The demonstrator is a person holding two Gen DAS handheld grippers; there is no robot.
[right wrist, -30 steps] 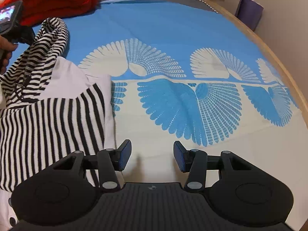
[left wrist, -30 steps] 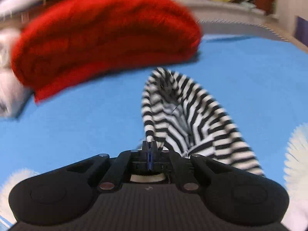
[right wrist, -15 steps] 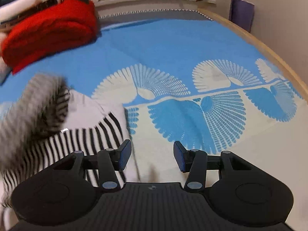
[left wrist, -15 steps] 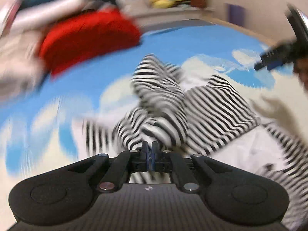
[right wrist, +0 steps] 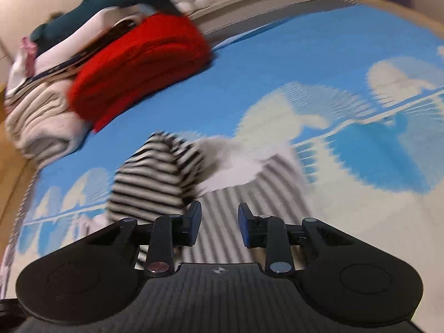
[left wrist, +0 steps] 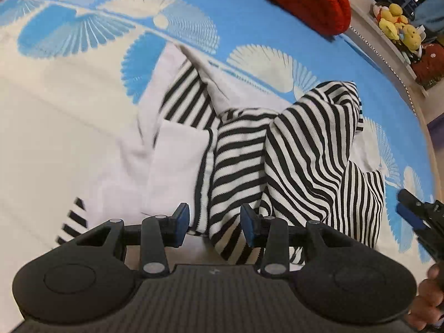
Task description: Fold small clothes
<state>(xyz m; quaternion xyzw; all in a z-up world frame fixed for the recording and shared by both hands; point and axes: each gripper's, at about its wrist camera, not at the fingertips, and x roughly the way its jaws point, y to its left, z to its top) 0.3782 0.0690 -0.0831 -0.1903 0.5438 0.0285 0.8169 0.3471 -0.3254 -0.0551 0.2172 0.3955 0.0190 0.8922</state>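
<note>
Black-and-white striped knit garment (left wrist: 291, 149) lies rumpled mid-bed on the blue fan-patterned bedspread (left wrist: 249, 33). Left gripper (left wrist: 215, 220) and right gripper (right wrist: 219, 223) both gape, empty. Recommend flattening the bunched sleeve before creasing.

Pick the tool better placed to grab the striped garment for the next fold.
Left, probably. The left tool is open with the striped garment bunched right at its fingertips. The right tool is open too, but its view is blurred, over a flatter part.
</note>
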